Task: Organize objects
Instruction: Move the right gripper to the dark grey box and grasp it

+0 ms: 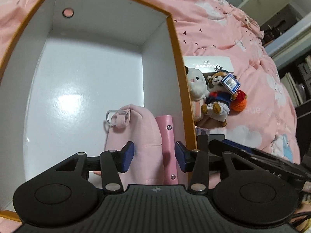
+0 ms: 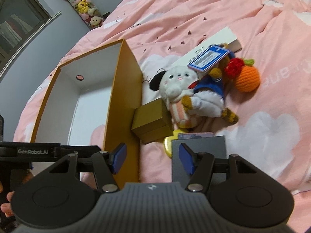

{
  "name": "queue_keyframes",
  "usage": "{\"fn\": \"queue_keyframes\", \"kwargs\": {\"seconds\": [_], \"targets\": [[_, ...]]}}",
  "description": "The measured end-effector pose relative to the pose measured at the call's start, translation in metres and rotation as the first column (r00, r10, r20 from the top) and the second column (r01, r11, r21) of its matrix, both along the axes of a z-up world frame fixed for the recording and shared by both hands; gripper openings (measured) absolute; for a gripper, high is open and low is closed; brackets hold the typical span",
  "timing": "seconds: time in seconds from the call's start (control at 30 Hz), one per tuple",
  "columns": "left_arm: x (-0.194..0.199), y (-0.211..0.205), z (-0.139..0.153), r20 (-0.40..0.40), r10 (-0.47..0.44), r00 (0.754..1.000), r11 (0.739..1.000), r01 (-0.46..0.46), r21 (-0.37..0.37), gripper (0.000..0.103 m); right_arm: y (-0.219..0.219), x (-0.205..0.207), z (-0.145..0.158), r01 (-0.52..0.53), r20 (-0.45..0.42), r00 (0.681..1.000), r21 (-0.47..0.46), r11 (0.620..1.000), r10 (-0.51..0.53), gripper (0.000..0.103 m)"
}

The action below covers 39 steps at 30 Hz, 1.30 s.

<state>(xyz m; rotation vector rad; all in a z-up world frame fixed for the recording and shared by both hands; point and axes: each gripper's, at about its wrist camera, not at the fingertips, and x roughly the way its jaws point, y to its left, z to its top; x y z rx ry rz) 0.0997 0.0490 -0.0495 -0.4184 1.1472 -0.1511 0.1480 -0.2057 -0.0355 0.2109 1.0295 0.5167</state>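
An orange box with a white inside (image 1: 171, 44) lies open on the pink bed; it also shows in the right wrist view (image 2: 124, 89). My left gripper (image 1: 154, 155) is open inside its near right corner, jaws on either side of a pink pouch (image 1: 140, 136) and a pink binder (image 1: 169, 145) standing against the box wall. My right gripper (image 2: 152, 158) is open and empty outside the box, over the bedding beside a grey box (image 2: 200, 147). A white plush (image 2: 175, 89), a raccoon plush (image 2: 208, 95) and an orange knitted fruit (image 2: 247, 78) lie to the right.
A gold box (image 2: 151, 122) sits against the orange box's outer wall. A white flat box (image 2: 219, 38) lies behind the toys, a yellow item (image 2: 168, 143) pokes out by the grey box. Pink duvet (image 2: 252, 136) all around. Shelves (image 1: 299, 81) stand at right.
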Motion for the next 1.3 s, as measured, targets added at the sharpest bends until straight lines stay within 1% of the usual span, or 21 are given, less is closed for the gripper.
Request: {"fn": "queue_keyframes", "kwargs": {"seconds": [0.07, 0.17, 0.27, 0.33, 0.4, 0.57, 0.6, 0.63, 0.8, 0.9, 0.97, 1.0, 1.07, 1.13, 1.17, 1.23, 1.3], "targets": [[-0.002, -0.003, 0.007, 0.032, -0.006, 0.999, 0.999, 0.005, 0.043, 0.052, -0.004, -0.002, 0.002, 0.005, 0.011, 1.0, -0.016, 1.0, -0.004, 0.062], [-0.007, -0.013, 0.024, 0.111, -0.045, 0.993, 0.993, 0.032, 0.116, 0.052, -0.012, -0.007, 0.005, 0.014, 0.031, 0.999, -0.058, 0.998, -0.012, 0.062], [-0.012, -0.027, 0.041, 0.177, -0.109, 0.978, 0.984, 0.081, 0.158, 0.052, -0.016, -0.012, 0.005, 0.009, 0.041, 0.999, -0.108, 0.994, -0.004, 0.063], [-0.014, -0.037, 0.049, 0.207, -0.157, 0.966, 0.977, 0.121, 0.176, 0.052, -0.012, -0.015, 0.001, -0.013, 0.044, 0.999, -0.15, 0.989, 0.02, 0.066], [-0.015, -0.048, 0.053, 0.22, -0.195, 0.956, 0.97, 0.154, 0.189, 0.052, -0.004, -0.019, -0.005, -0.041, 0.048, 0.998, -0.188, 0.981, 0.051, 0.071], [-0.019, -0.064, 0.052, 0.233, -0.245, 0.941, 0.955, 0.193, 0.227, 0.052, 0.016, -0.022, -0.019, -0.069, 0.07, 0.993, -0.313, 0.947, 0.096, 0.071], [-0.019, -0.064, 0.051, 0.232, -0.248, 0.941, 0.954, 0.195, 0.228, 0.052, 0.019, -0.021, -0.023, -0.076, 0.068, 0.992, -0.328, 0.942, 0.104, 0.072], [-0.019, -0.064, 0.051, 0.232, -0.248, 0.941, 0.954, 0.196, 0.226, 0.052, 0.021, -0.02, -0.026, -0.079, 0.065, 0.992, -0.339, 0.937, 0.107, 0.076], [-0.019, -0.062, 0.049, 0.227, -0.241, 0.944, 0.957, 0.193, 0.215, 0.052, 0.033, -0.018, -0.036, -0.072, 0.116, 0.984, -0.437, 0.897, 0.135, 0.082], [-0.019, -0.061, 0.049, 0.226, -0.241, 0.944, 0.958, 0.194, 0.213, 0.052, 0.037, -0.016, -0.042, -0.064, 0.13, 0.981, -0.485, 0.872, 0.145, 0.082], [-0.019, -0.062, 0.049, 0.228, -0.245, 0.942, 0.957, 0.198, 0.211, 0.052, 0.035, -0.015, -0.045, -0.051, 0.132, 0.982, -0.509, 0.859, 0.137, 0.078], [-0.02, -0.063, 0.049, 0.23, -0.249, 0.941, 0.956, 0.201, 0.212, 0.052, 0.03, -0.013, -0.044, -0.046, 0.129, 0.984, -0.495, 0.868, 0.126, 0.076], [-0.02, -0.066, 0.05, 0.235, -0.258, 0.937, 0.954, 0.209, 0.214, 0.052, 0.02, -0.012, -0.039, -0.037, 0.117, 0.988, -0.447, 0.894, 0.1, 0.07], [-0.02, -0.069, 0.052, 0.24, -0.275, 0.931, 0.95, 0.224, 0.218, 0.052, 0.012, -0.013, -0.032, -0.033, 0.111, 0.99, -0.409, 0.912, 0.086, 0.06], [-0.02, -0.072, 0.053, 0.244, -0.285, 0.927, 0.947, 0.234, 0.219, 0.052, 0.008, -0.014, -0.028, -0.03, 0.109, 0.991, -0.389, 0.921, 0.079, 0.057], [-0.018, -0.079, 0.055, 0.247, -0.312, 0.917, 0.941, 0.262, 0.216, 0.052, -0.002, -0.014, -0.019, -0.023, 0.104, 0.993, -0.347, 0.937, 0.063, 0.05], [-0.014, -0.088, 0.055, 0.239, -0.344, 0.908, 0.932, 0.299, 0.206, 0.052, -0.013, -0.013, -0.011, -0.008, 0.1, 0.994, -0.308, 0.951, 0.041, 0.045]]}}
